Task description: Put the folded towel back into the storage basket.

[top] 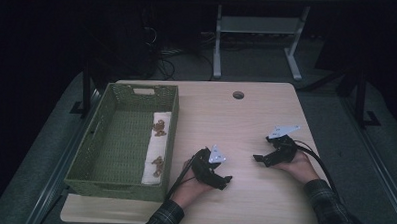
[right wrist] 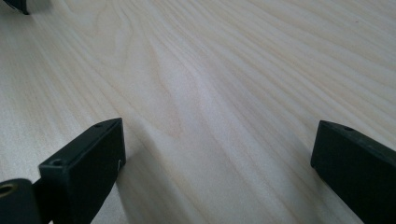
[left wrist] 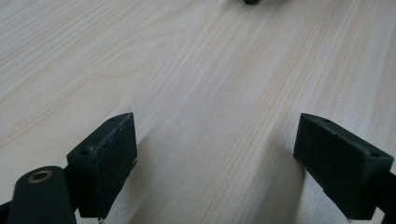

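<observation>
A person holds my left gripper (top: 225,182) low over the light wooden table (top: 246,123), near its front middle, pointing right. My right gripper (top: 260,158) sits a little further right and back, pointing left toward it. In the left gripper view the left gripper (left wrist: 219,140) has its jaws wide apart over bare wood, with nothing between them. The right gripper (right wrist: 219,144) stands just as wide in its own view, with only table grain between its pads. A green woven basket (top: 93,138) stands at the table's left, with a white folded cloth (top: 158,145) bearing brown figures along its right wall.
A round cable hole (top: 238,95) lies near the table's back edge. Behind the table stands the grey frame of another desk (top: 218,47), with cables on the dark floor. The table's front edge runs close under both forearms.
</observation>
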A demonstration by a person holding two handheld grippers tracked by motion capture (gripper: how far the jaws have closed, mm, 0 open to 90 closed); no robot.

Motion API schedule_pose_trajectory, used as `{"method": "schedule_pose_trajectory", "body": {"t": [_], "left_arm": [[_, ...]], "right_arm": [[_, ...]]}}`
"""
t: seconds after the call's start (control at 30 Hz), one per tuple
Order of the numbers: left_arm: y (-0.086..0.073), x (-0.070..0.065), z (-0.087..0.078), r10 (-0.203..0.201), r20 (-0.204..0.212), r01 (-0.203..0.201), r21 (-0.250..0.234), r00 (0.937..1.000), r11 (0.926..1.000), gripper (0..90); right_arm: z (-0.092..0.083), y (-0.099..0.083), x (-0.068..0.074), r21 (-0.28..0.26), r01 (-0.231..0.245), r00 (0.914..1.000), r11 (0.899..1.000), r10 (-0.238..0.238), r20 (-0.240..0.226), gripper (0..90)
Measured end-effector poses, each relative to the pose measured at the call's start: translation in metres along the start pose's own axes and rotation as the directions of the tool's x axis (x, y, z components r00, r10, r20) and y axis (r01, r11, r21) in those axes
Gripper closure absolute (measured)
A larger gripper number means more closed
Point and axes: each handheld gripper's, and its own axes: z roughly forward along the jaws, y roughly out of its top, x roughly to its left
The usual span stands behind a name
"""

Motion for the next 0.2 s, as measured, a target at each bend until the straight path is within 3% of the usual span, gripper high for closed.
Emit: {"method": "schedule_pose_trajectory", "body": {"t": [0.2], "left_arm": [[-0.0015,-0.0033,-0.0015,-0.033,-0.036,0.033,-0.001,0.9988,0.9995,12.5]], "right_arm": [[-0.0001,-0.0001,0.0001,0.0,0.0,1.0,1.0,0.0,0.0,2.5]]}}
